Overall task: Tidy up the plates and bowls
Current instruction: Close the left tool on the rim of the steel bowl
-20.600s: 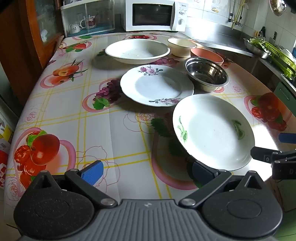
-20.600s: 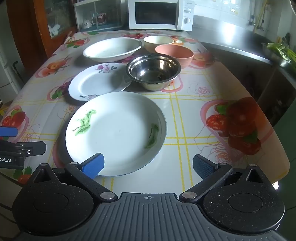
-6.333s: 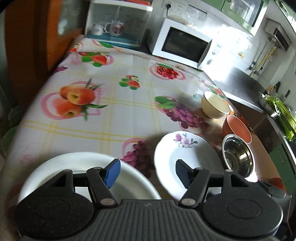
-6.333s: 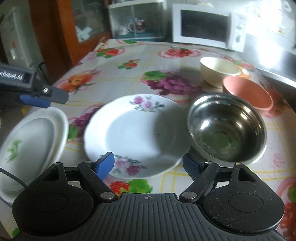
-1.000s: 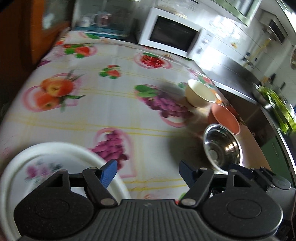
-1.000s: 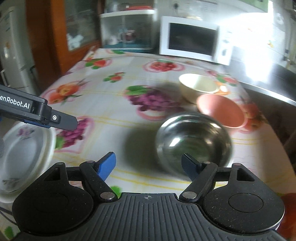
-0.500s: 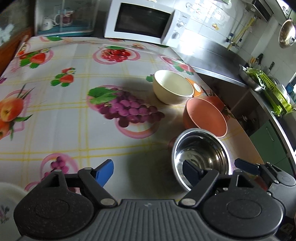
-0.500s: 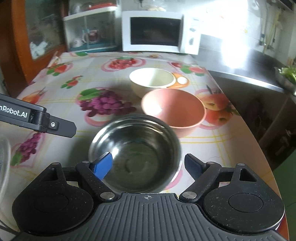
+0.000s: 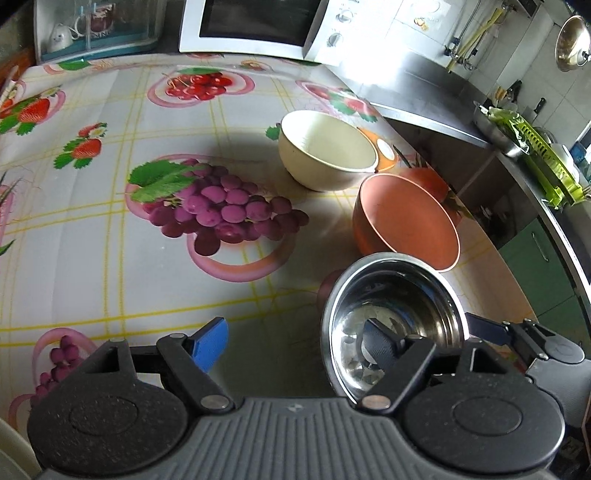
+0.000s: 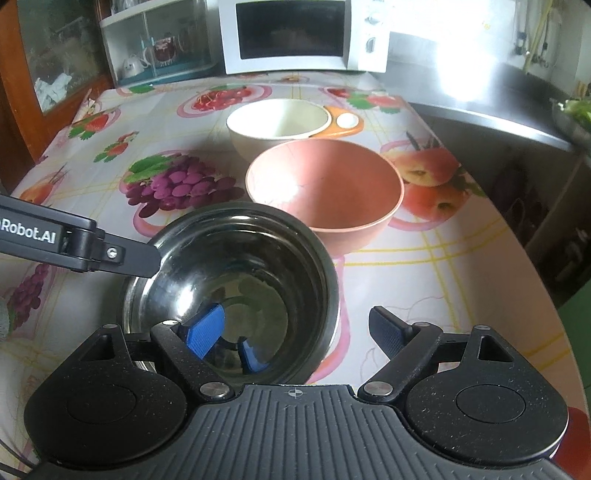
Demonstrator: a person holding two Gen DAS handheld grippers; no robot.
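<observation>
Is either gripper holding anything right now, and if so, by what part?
Nothing is held. Both hand-held grippers are open, each straddling the steel bowl's rim: right over its right side, left over its left side.

Both wrist views sit low, close over the table (image 9: 92, 229), facing the microwave (image 10: 303, 35); both share the steel bowl (image 9: 391, 317).
</observation>
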